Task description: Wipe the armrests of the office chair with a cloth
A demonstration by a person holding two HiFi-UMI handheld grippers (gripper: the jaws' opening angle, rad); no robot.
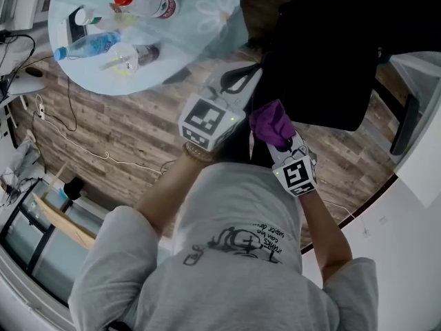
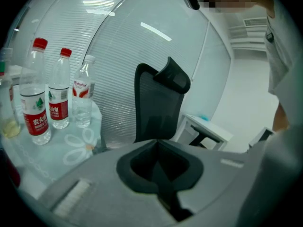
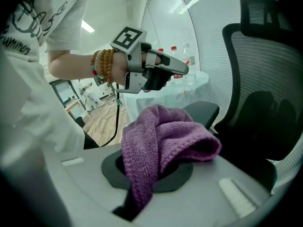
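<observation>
A black office chair (image 1: 324, 54) stands in front of me, with its mesh back (image 3: 265, 93) at the right of the right gripper view. My right gripper (image 3: 156, 169) is shut on a bunched purple cloth (image 3: 161, 136), also seen from above as the cloth (image 1: 272, 123). The cloth hangs just short of a black armrest (image 3: 201, 110), apart from it. My left gripper (image 1: 231, 88) is held up left of the cloth, shut with nothing in it. In its own view the left gripper (image 2: 161, 169) points at the chair back (image 2: 158, 103).
A round glass-topped table (image 1: 179, 47) with several water bottles (image 2: 35, 98) stands to the left of the chair. A white desk (image 2: 208, 129) is beyond the chair. Cables (image 1: 69, 126) trail over the wooden floor at the left.
</observation>
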